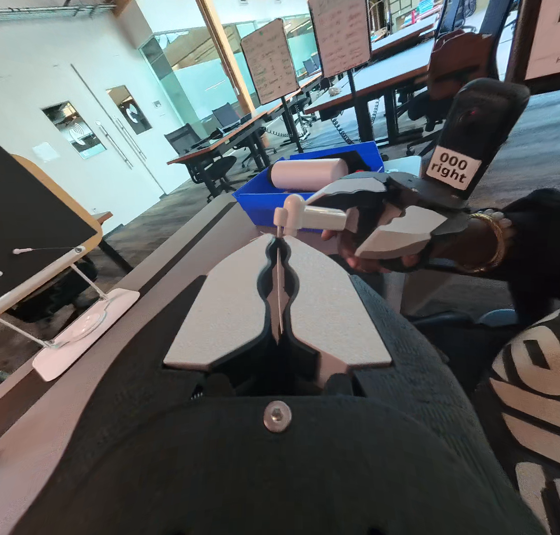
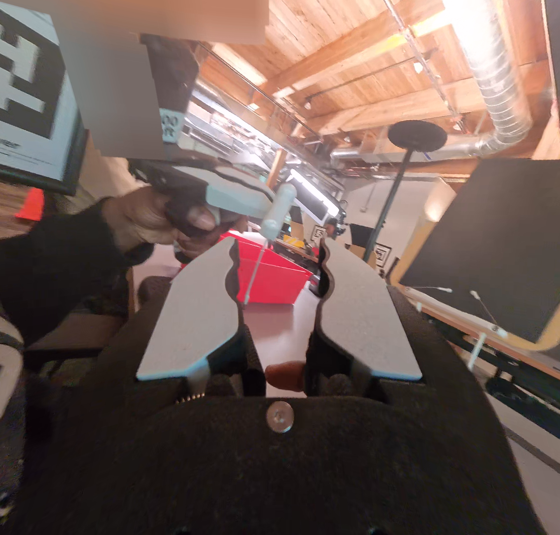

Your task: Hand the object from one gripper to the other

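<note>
Left gripper (image 1: pixel 277 240): fingers drawn narrow, tips pinched on the thin shaft of the task's thing.
Task's thing: one white plastic object (image 1: pixel 318 217) with a stubby cylinder body and a thin straight shaft. It is held in the air above the table, and its body points toward the right gripper.
Right gripper (image 2: pixel 278 243): fingers spread wide. In the right wrist view the shaft hangs in the gap between them, nearer the left finger, and I cannot tell whether it touches.
Hands: two, a hand (image 1: pixel 363 256) under the right gripper and a hand (image 2: pixel 145 217) around the left gripper's grip, both in dark sleeves.
Open room near: bare grey-brown table top (image 1: pixel 181 262) lies under both grippers. Its left edge runs diagonally away in the left wrist view.
Left edge: one clear flat stand base (image 1: pixel 91 317) sits on the table's rim, and one black board with a rounded wooden border (image 1: pixel 36 211) is tilted above it.
Bins: two. One blue plastic bin (image 1: pixel 257 199) sits at the table's far end, just behind the object, with one white cylinder roll (image 1: pixel 306 174) lying in it. One red plastic bin (image 2: pixel 272 278) stands on the table beyond the right gripper's fingers.
Far room: open carpet floor, rows of desks, and two whiteboards on poles (image 1: pixel 269 62).
</note>
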A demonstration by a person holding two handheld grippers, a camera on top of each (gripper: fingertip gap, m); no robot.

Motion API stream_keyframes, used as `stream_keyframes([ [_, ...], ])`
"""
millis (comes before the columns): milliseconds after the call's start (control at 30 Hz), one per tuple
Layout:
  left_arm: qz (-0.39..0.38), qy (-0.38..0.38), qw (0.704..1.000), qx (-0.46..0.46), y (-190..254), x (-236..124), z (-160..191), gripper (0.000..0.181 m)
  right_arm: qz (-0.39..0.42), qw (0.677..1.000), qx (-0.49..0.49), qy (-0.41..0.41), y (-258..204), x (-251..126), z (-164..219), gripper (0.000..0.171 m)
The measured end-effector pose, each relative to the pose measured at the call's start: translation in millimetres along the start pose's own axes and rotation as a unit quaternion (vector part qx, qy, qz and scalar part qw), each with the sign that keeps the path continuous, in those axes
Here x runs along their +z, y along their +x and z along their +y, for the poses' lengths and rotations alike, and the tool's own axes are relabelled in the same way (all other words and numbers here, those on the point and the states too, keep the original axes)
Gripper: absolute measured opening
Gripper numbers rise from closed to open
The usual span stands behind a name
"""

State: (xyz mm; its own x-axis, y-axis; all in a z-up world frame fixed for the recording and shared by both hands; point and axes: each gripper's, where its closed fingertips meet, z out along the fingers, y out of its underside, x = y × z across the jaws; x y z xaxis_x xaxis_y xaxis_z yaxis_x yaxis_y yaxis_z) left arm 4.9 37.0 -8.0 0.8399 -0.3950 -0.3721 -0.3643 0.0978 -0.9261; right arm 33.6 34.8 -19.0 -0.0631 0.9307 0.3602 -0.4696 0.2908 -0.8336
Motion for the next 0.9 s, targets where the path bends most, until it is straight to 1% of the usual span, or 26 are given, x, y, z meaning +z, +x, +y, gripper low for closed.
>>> stream_keyframes([
  [100,-0.002,0.003,1.000,-0.002,0,0,0,0.001,-0.007,0.999,0.032,-0.004,-7,3,-5,0.044],
  [200,0.008,0.005,1.000,-0.008,4,1,0,0.001,0.008,0.999,0.053,-0.007,-5,4,-7,0.037],
  [300,0.018,0.007,1.000,-0.009,9,2,0,0.001,0.015,0.997,0.077,-0.009,-1,4,-8,0.025],
  [400,0.036,0.012,0.999,-0.019,14,3,-1,0.001,0.003,0.996,0.084,-0.007,-1,2,-11,0.013],
  [500,0.065,0.033,0.997,-0.028,21,1,-7,0.002,-0.028,0.994,0.105,-0.014,-4,0,-14,0.012],
  [533,0.093,0.047,0.994,-0.036,26,-2,-10,0.011,-0.048,0.992,0.118,-0.010,-6,-1,-17,0.012],
  [600,0.156,0.077,0.983,-0.064,39,-8,-17,0.039,-0.093,0.985,0.143,-0.009,-12,-5,-24,0.012],
  [633,0.180,0.092,0.976,-0.080,43,-12,-21,0.049,-0.110,0.983,0.150,-0.017,-15,-6,-25,0.012],
  [667,0.194,0.108,0.971,-0.093,45,-14,-24,0.052,-0.125,0.980,0.152,-0.025,-18,-8,-26,0.012],
  [700,0.203,0.120,0.966,-0.102,46,-15,-26,0.051,-0.140,0.978,0.152,-0.035,-21,-9,-26,0.012],
  [733,0.213,0.126,0.963,-0.108,49,-16,-27,0.047,-0.154,0.975,0.151,-0.047,-24,-10,-25,0.012],
  [800,0.234,0.117,0.959,-0.113,55,-15,-25,0.037,-0.171,0.973,0.143,-0.065,-29,-11,-23,0.012],
  [900,0.247,0.105,0.958,-0.099,62,-14,-22,0.026,-0.179,0.972,0.134,-0.069,-32,-12,-25,0.012],
])
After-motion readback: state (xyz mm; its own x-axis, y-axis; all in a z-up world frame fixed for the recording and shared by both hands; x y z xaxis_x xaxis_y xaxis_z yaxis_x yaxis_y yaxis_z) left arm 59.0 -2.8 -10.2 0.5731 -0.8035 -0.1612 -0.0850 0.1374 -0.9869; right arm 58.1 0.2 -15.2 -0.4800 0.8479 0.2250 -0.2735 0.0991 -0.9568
